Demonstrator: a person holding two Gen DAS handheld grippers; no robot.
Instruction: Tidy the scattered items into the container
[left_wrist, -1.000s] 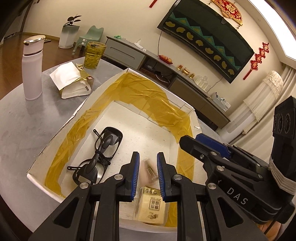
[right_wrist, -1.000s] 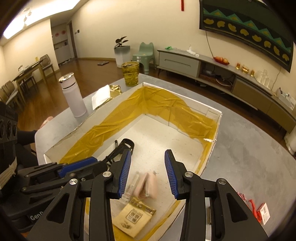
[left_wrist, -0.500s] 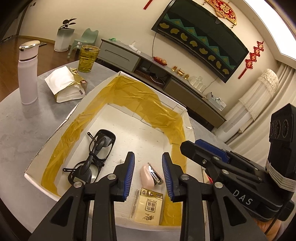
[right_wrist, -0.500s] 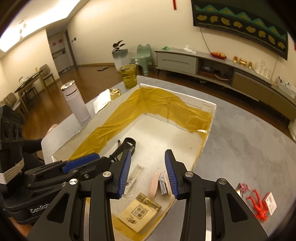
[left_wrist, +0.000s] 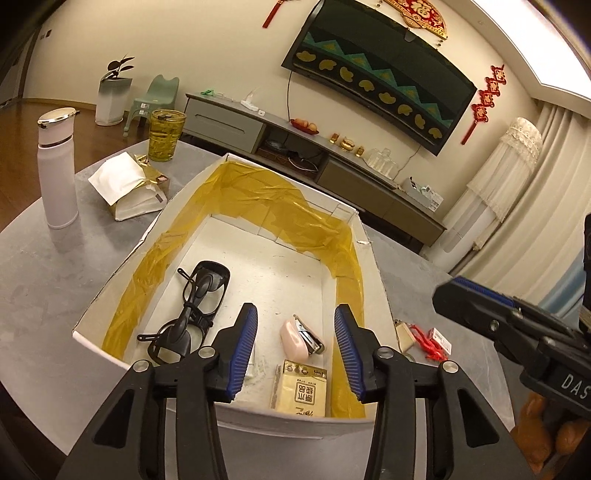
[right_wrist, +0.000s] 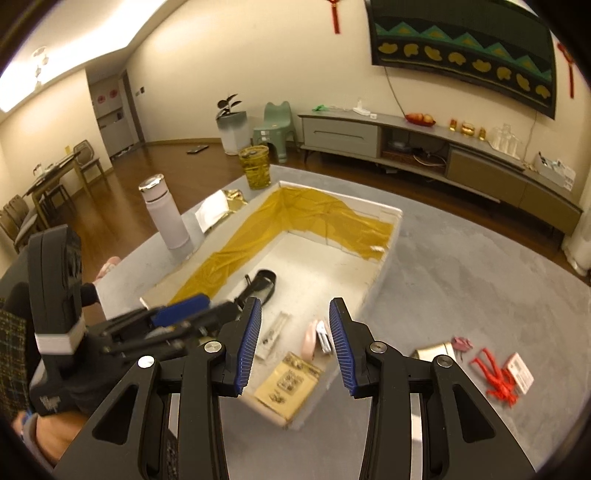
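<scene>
Box (left_wrist: 122, 266) already holds the pink stapler (left_wrist: 301, 338) — your jaws gape empty, so the red toy (right_wrist: 496, 376) on the bench comes next.

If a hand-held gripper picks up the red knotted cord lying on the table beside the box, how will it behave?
The red knotted cord looks thin with loose strands, so probably floppy and light. Its white tag would likely dangle. It lies flat, unlikely to roll.
</scene>
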